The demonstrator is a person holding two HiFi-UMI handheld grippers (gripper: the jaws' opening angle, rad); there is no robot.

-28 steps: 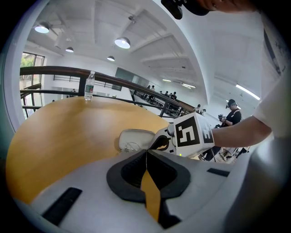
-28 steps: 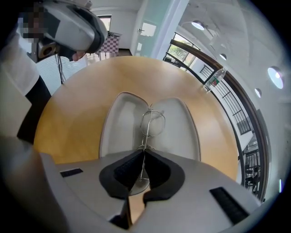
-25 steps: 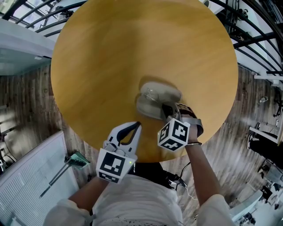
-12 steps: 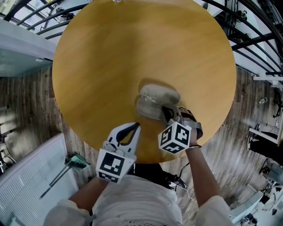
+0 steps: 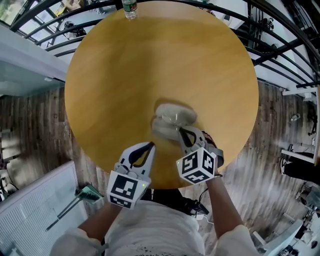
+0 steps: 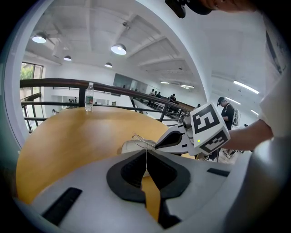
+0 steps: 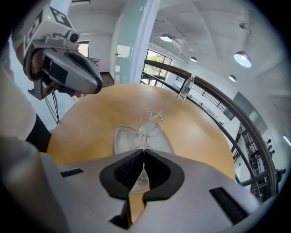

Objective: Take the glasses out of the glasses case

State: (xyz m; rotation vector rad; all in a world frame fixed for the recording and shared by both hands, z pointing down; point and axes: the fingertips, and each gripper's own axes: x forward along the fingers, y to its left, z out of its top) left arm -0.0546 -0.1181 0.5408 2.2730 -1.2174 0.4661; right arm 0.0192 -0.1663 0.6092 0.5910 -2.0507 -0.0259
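Observation:
An open grey glasses case [image 5: 166, 125] lies on the round wooden table [image 5: 125, 75], near the edge closest to me. Thin wire-rimmed glasses [image 7: 149, 126] stand tilted up over the case [image 7: 122, 139], and my right gripper [image 7: 143, 152] is shut on their frame. From above, the right gripper [image 5: 184, 134] sits at the case's near right end. My left gripper [image 5: 150, 146] hovers over the table edge to the left of the case, shut and holding nothing. In the left gripper view the glasses [image 6: 138, 139] and case [image 6: 129, 146] lie just beyond its jaws.
A clear plastic water bottle [image 5: 129, 7] stands at the table's far edge. A dark metal railing [image 5: 280, 45] curves round behind the table. Wooden floor and a white panel [image 5: 30, 210] lie below the table at the left.
The right gripper has drawn back a little toward me with the glasses, away from the case's middle. The left gripper keeps its place, and the head view has shifted to bring the bottle in.

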